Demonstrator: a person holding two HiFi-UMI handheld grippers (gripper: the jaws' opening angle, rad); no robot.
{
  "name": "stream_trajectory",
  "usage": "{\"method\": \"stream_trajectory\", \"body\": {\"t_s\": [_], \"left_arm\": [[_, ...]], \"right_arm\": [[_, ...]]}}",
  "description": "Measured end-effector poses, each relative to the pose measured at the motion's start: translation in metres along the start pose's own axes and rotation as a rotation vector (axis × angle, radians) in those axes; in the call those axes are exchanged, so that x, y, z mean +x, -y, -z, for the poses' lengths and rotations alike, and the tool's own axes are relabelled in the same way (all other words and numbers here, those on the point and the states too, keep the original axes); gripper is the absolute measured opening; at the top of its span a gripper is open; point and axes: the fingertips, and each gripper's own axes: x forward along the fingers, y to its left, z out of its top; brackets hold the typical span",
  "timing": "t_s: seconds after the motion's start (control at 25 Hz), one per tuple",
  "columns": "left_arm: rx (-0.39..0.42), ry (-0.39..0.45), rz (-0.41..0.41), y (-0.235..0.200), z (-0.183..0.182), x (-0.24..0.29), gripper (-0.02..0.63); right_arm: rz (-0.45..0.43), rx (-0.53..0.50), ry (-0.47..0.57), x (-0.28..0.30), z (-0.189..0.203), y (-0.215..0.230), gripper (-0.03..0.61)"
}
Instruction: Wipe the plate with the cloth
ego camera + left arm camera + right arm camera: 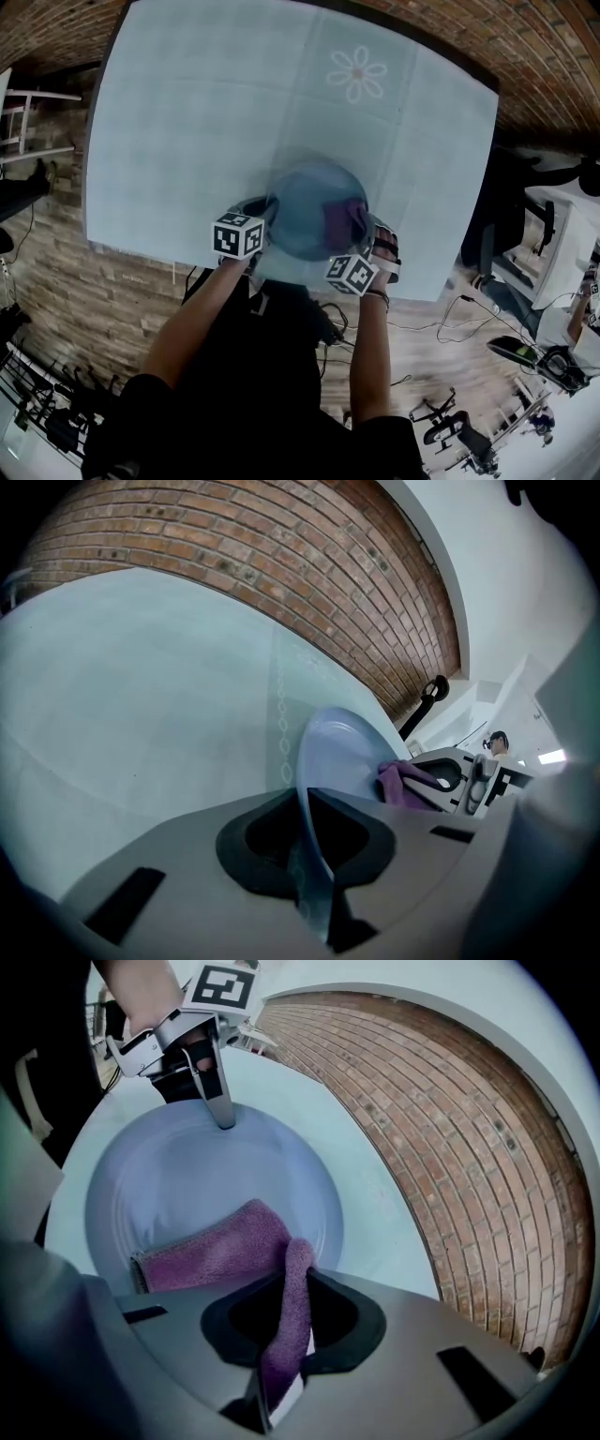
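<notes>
Brick floor is framing the pale counter [187,112]; near its front edge, the left tongs [265,223] are clamping the plate [305,211] by its rim to steady it, while the right tongs [370,236] are pinching the purple cloth [342,220] onto its face, ready for wiping.

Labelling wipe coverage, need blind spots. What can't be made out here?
- Head view: plate blurred, any residue unreadable.
- Right gripper view: cloth covers part of the plate.
- Left gripper view: plate steeply foreshortened; cloth hides its right side.
- All views: plate's underside hidden.

Office-like workroom: swivel chairs [472,442], cloth-covered table [187,141], brick-patterned floor [56,33].
</notes>
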Motion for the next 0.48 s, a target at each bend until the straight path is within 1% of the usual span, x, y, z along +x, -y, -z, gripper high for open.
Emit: {"method": "stream_trajectory", "body": {"t_s": [0.16,0.28,0.48], "left_arm": [[0.0,-0.005,0.003,0.0,-0.001,0.0,0.055],[-0.005,-0.007,0.009,0.001,-0.001,0.001,0.054],[-0.011,-0.011,0.016,0.002,-0.001,0.002,0.054]], "right_arm": [[-0.026,0.069,-0.011,-0.008,0.004,-0.01,0.06],[-0.041,0.086,-0.019,-0.012,0.003,-0.019,0.06],[-0.082,0.148,-0.019,-0.022,0.002,-0.035,0.06]]}}
